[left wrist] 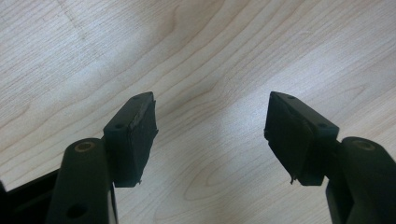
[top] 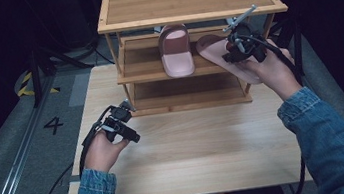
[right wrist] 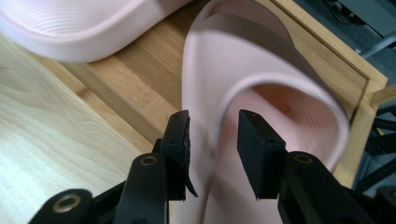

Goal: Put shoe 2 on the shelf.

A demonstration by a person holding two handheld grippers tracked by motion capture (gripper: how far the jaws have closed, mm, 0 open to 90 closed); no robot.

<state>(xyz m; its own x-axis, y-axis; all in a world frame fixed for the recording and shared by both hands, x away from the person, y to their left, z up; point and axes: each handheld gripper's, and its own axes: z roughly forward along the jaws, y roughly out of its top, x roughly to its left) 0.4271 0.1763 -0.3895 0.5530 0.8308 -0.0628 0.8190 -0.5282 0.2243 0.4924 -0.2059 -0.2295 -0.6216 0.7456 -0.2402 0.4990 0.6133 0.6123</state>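
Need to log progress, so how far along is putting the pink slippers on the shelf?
Done: one slipper lies on the rack's middle shelf. In hand: the second slipper sits half on it, between the right gripper jaws, which stand apart. Left: settling it fully.

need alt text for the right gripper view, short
The right gripper straddles the side wall of a pink slipper lying tilted over the edge of a wooden shelf, its black jaws slightly apart from it. A second pink slipper lies at the upper left.
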